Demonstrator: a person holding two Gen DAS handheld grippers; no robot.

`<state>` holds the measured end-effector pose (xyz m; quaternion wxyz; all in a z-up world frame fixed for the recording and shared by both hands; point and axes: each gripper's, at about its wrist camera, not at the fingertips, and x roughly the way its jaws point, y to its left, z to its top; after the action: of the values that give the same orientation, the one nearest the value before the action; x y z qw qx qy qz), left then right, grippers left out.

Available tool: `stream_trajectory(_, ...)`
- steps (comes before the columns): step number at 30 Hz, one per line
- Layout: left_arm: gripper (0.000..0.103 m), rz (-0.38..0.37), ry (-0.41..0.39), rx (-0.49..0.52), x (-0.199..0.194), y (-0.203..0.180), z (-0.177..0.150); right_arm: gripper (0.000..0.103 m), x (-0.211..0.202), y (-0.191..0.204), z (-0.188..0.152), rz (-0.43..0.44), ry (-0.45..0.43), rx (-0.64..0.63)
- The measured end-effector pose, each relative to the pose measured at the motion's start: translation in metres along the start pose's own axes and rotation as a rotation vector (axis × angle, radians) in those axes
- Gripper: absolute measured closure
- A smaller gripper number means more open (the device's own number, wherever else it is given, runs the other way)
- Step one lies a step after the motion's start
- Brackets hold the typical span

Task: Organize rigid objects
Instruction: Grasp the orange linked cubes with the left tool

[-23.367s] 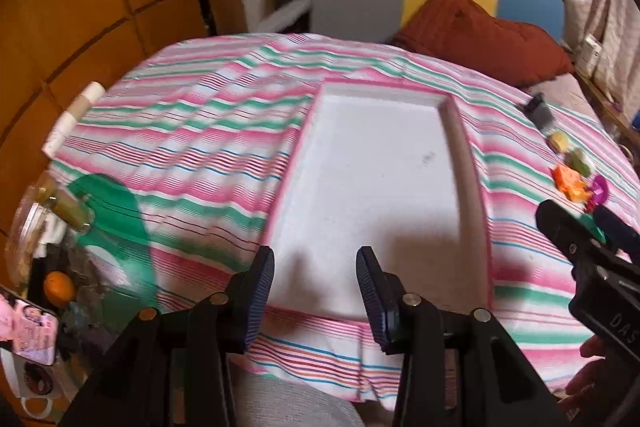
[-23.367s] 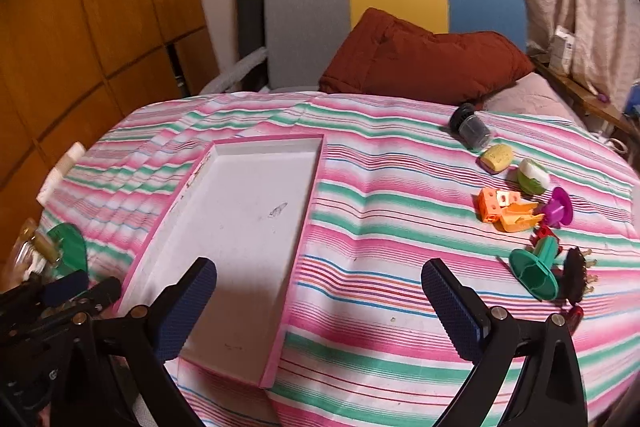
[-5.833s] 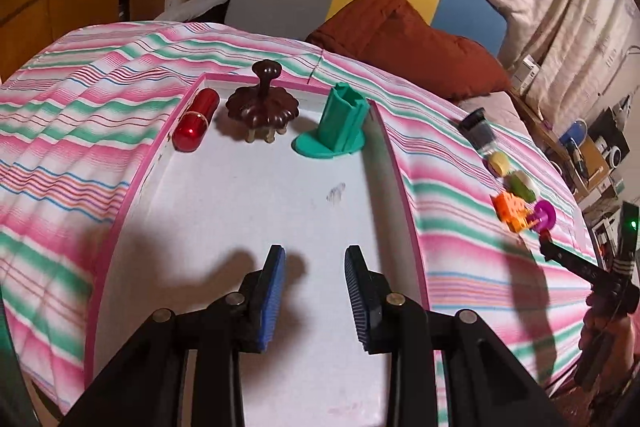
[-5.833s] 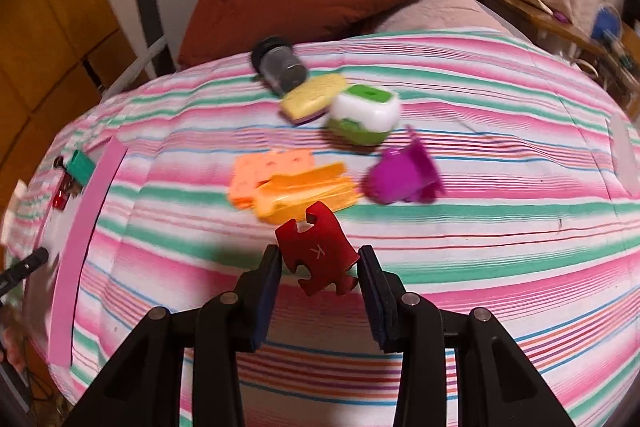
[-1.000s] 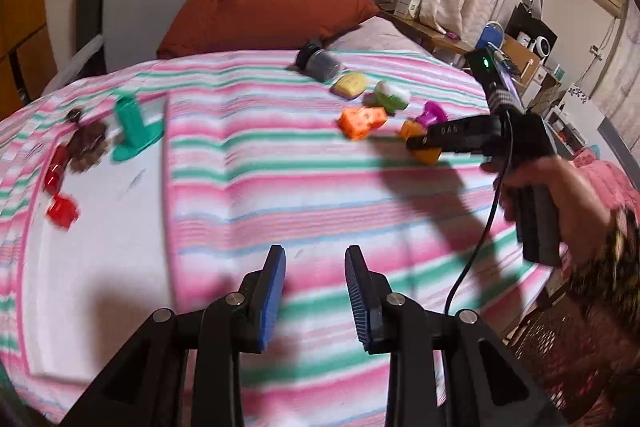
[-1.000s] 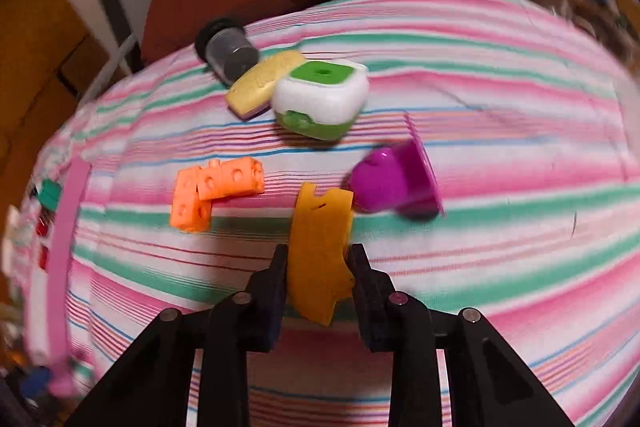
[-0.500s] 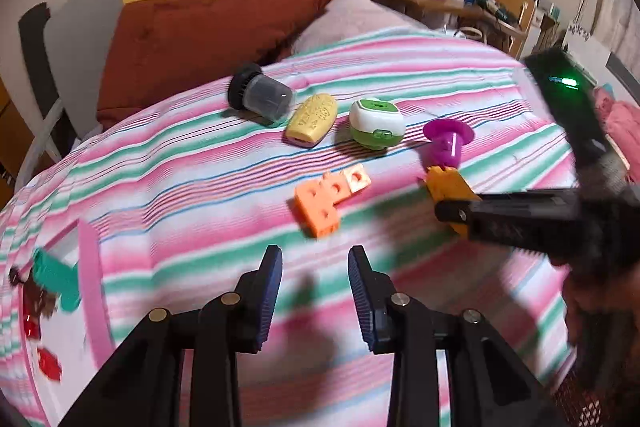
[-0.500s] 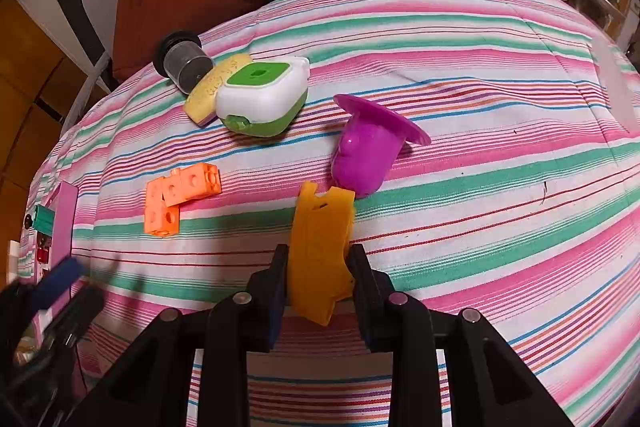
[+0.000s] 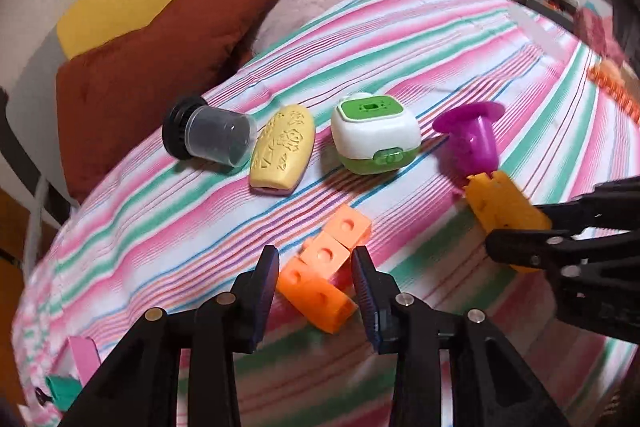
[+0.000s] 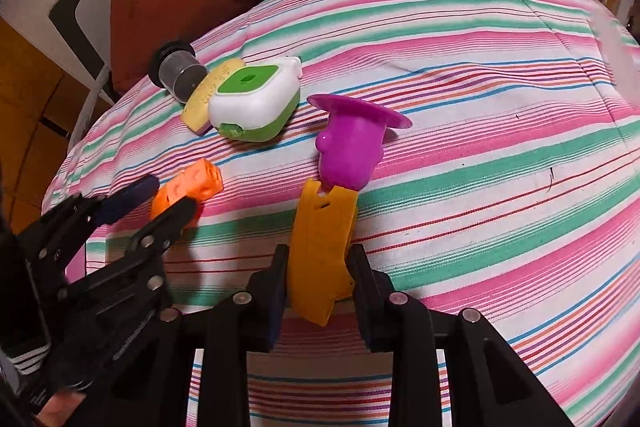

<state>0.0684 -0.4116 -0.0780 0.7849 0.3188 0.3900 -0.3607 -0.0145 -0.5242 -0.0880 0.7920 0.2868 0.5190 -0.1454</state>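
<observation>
Left gripper (image 9: 316, 283): fingers spreading, straddling the orange linked cubes (image 9: 324, 277) on the striped bedspread (image 9: 400, 67), not pressing them.
Right gripper (image 10: 318, 277): fingers clenched on the yellow-orange flat piece (image 10: 322, 243), its tip beside the purple cup (image 10: 352, 143).

Bed covered by a cloth striped in pink, green and white (image 9: 400, 39). Lying directly on it, in a loose row: dark translucent plastic cup with a black ribbed base (image 9: 208, 135), tipped on its side; just beside it a pale yellow embossed oval bar (image 9: 282, 151); a white rounded box with a green top and latch (image 9: 376, 133); a purple plastic flanged cup (image 9: 472, 139), upside down. Nearer, an orange piece of joined plastic cubes (image 9: 324, 275). Behind, a rust-red cushion (image 9: 152, 63) at the far edge.
</observation>
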Motion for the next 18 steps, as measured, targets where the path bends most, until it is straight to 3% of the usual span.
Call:
stream_trajectory(7, 0.065, -0.042, -0.008, -0.055, 0.001, 0.006, -0.004, 0.073, 0.001, -0.001, 0.000, 0.008, 0.000, 0.013)
stream_trajectory(14, 0.065, 0.047, 0.006, 0.055, 0.002, -0.014, -0.006, 0.073, 0.001, -0.002, -0.001, 0.012, -0.007, 0.017)
stream_trajectory(18, 0.063, 0.026, 0.035, 0.013, 0.006, -0.008, 0.002, 0.073, 0.001, -0.002, 0.000, 0.010, -0.008, 0.016)
